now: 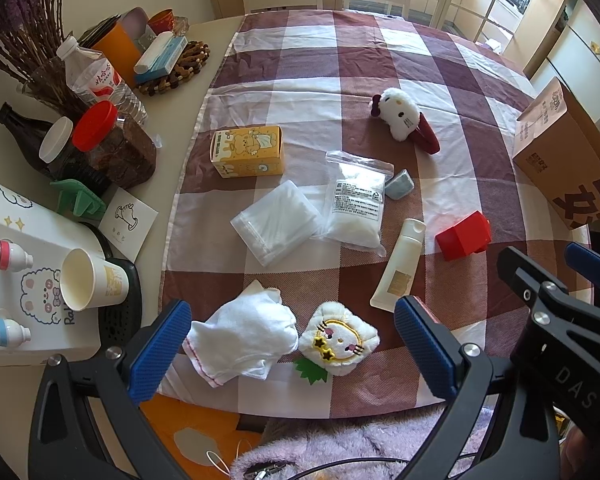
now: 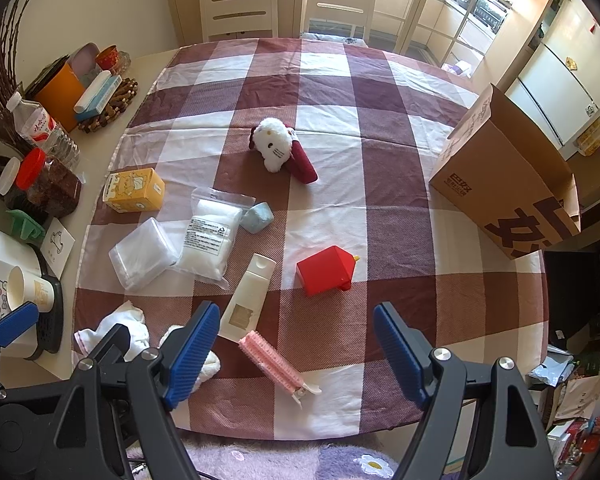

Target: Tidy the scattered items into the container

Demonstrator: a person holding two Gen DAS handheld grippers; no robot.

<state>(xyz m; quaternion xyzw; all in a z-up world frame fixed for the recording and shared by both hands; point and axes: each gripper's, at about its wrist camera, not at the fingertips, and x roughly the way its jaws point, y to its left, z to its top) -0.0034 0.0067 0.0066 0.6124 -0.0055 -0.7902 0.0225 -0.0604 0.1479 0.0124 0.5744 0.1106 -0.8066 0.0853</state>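
Observation:
A brown paper bag [image 2: 504, 184] stands open at the right edge of the checked tablecloth [image 2: 332, 88]; it also shows in the left wrist view [image 1: 560, 152]. Scattered on the cloth: a white cat plush [image 2: 274, 146], yellow box [image 2: 134, 190], two clear plastic packs [image 2: 210, 232], a blue-grey lump [image 2: 257, 218], cream tube [image 2: 248, 296], red box [image 2: 326, 270], pink roller clip [image 2: 274, 364], white cloth [image 1: 240, 336] and small plush face [image 1: 340, 338]. My left gripper [image 1: 292, 348] is open over the cloth and plush face. My right gripper [image 2: 296, 352] is open over the pink roller clip.
Left of the cloth stand a water bottle [image 1: 94, 76], a red-lidded jar [image 1: 116, 144], a dark bottle [image 1: 24, 132], a paper cup [image 1: 90, 280], an orange cup [image 1: 118, 50] and dried twigs [image 1: 24, 32]. Chairs [image 2: 240, 0] stand behind the table.

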